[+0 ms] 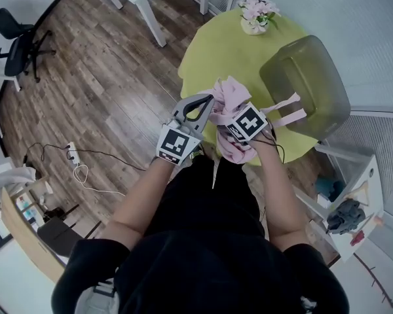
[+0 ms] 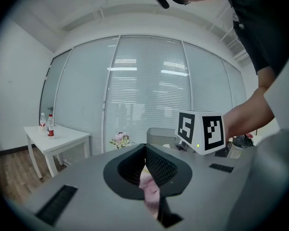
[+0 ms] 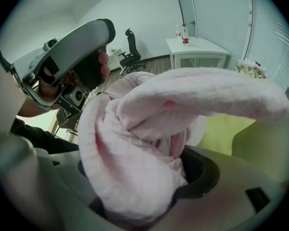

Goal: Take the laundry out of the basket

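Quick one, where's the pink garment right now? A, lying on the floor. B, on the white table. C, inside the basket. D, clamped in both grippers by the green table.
D: the left gripper and the right gripper are both shut on the pink garment, outside the basket.

Wearing a black short-sleeved top point(image 1: 203, 254), showing a grey left gripper point(image 1: 206, 103) and right gripper point(image 3: 149, 177) with black-lined jaws, each carrying a white cube point(image 1: 174, 142) with black square markers.
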A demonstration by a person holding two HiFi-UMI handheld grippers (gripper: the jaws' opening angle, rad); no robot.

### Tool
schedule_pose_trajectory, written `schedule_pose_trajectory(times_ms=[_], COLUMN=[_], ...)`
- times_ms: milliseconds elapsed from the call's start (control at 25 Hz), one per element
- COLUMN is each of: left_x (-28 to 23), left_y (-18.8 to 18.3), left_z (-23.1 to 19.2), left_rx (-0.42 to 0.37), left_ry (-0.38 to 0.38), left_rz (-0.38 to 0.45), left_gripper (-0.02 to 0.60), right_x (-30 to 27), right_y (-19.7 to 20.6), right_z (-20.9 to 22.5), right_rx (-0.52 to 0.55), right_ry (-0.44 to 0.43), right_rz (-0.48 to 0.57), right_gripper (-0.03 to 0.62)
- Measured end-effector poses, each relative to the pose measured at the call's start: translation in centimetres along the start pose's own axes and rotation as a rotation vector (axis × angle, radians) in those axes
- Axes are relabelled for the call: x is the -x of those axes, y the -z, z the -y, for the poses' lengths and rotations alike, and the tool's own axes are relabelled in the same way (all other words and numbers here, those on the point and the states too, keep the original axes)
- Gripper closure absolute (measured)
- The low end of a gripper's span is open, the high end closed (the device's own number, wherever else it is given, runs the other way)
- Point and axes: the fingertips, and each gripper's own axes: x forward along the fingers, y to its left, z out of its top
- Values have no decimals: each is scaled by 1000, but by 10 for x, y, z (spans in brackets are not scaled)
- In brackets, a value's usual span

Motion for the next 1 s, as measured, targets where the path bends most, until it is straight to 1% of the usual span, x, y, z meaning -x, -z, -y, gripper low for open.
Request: schedule_pose_trajectory(times_ms=[200, 360, 560, 640, 800, 840, 1000], left_x=[-11, -19, -28, -30, -32, -32, -32], left_y=[36, 62, 90, 98, 111, 113, 121], left_z=[-5, -15, -32, -40, -47, -48, -47], left_rx=[19, 62, 109, 130, 148, 153, 166], left_ry=[-11, -29, -71, -89, -107, -110, -115], left_rz=[-37, -62, -91, -98, -118, -119, -135], left_gripper=[571, 571, 571, 571, 571, 571, 571], right_x=[-26, -48, -73, -82, -98, -102, -112], right_y=[8, 10, 10, 8, 5, 6, 7], right_z=[11, 26, 50, 59, 81, 84, 86], right_rx=[-42, -79, -126, -138, -128, -120, -121], right_ry=[-4, -3, 13, 37, 153, 170, 164], right_rz=[-12, -14, -9, -9, 8, 10, 8], right_gripper=[203, 203, 201, 201, 201, 201, 201])
